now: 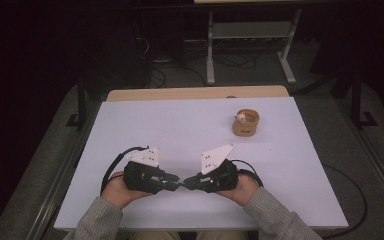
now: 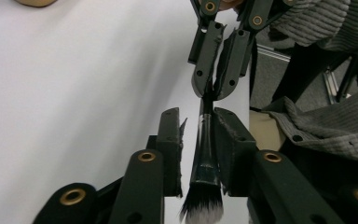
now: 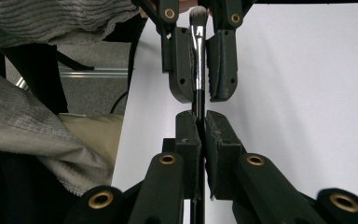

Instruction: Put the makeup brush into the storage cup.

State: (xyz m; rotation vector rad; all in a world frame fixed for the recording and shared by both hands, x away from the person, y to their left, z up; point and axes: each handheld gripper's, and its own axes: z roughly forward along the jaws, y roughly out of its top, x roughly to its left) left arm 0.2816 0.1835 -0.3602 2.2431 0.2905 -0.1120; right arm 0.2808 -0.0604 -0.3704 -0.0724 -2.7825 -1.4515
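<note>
A slim make-up brush (image 2: 205,158) with a black handle, a shiny ferrule and dark, white-tipped bristles (image 2: 203,205) lies between my two grippers, which face each other tip to tip over the near middle of the white table (image 1: 180,130). My right gripper (image 3: 200,116) is shut on the handle. My left gripper (image 2: 198,114) has its jaws around the ferrule end, with a gap showing on one side of the brush, so it is open. In the high view the left gripper (image 1: 176,178) and the right gripper (image 1: 187,182) almost meet.
A small round wooden holder (image 1: 245,122) with a small pale thing inside stands at the far right of the table. A wooden strip (image 1: 195,93) borders the far edge. The person's grey sleeves (image 1: 272,212) rest at the near edge.
</note>
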